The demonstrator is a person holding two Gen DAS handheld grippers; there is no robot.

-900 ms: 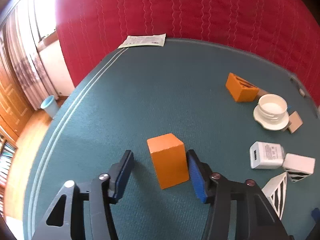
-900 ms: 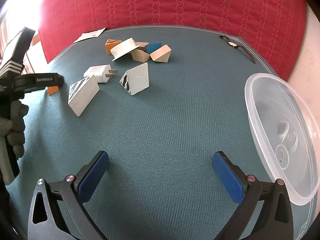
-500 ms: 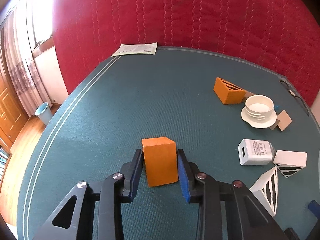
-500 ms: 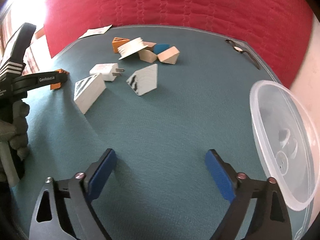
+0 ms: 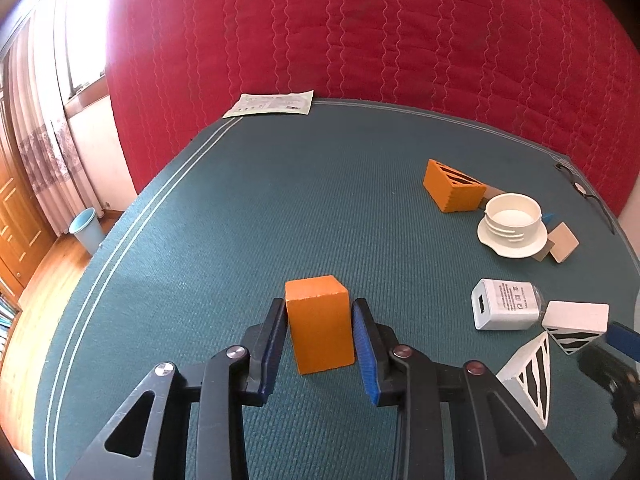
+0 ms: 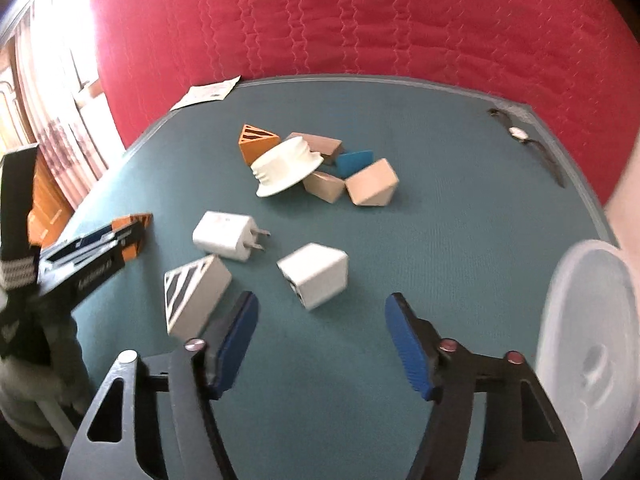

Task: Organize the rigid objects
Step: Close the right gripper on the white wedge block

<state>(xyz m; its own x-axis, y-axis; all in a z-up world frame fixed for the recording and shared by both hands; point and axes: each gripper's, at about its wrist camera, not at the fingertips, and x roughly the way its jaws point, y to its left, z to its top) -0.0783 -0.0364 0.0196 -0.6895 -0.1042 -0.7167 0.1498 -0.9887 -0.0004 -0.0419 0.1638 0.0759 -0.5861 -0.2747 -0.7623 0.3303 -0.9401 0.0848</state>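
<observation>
Both tilted down | left claw point(image 5: 319, 342) clamps orange block point(image 5: 319, 326) | right claw point(image 6: 322, 344) wide, empty

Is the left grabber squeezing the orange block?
Touching. In the left wrist view, both blue pads of the left gripper press flat against the orange block's sides.

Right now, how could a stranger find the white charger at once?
On the green table, look nearer than the cluster around the white flanged cup. The white charger lies there, among white blocks; only it has two metal prongs.
</observation>
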